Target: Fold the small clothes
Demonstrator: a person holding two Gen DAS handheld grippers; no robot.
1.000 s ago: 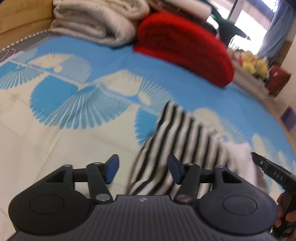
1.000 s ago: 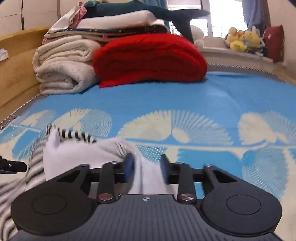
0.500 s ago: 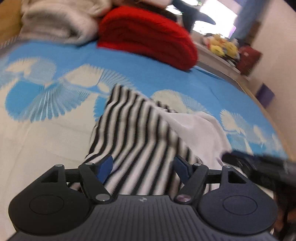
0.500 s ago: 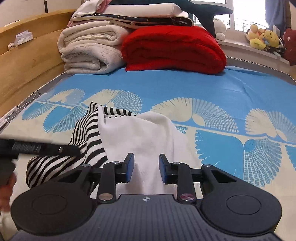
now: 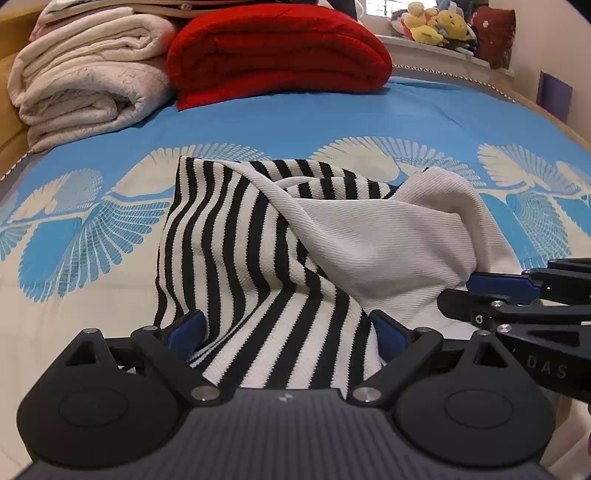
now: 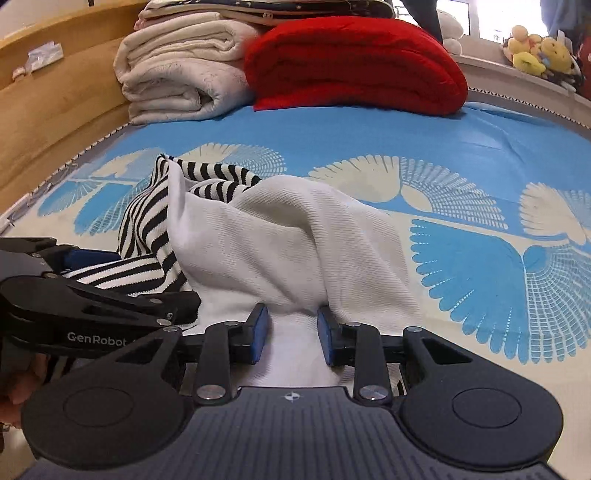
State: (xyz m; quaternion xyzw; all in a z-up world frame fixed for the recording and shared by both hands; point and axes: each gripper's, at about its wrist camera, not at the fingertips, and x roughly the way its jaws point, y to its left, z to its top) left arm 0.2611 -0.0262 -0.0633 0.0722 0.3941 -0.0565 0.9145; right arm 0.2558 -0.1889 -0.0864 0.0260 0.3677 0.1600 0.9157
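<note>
A small garment, half black-and-white striped and half plain white, lies crumpled on the blue patterned bed cover. My left gripper is open, its jaws wide apart with the striped near edge lying between them. In the right wrist view the white part bunches up between the jaws of my right gripper, which stand partly apart with cloth between them; I cannot tell whether the pads pinch it. The right gripper also shows at the right of the left wrist view, and the left gripper at the left of the right wrist view.
A folded red blanket and stacked cream blankets lie at the head of the bed. A wooden bed frame runs along the left. Stuffed toys sit on the window ledge at the back right.
Both grippers have moved in low at the garment's near edge. The striped edge now lies between the left jaws and the white cloth between the right jaws. The garment has bunched up higher.
</note>
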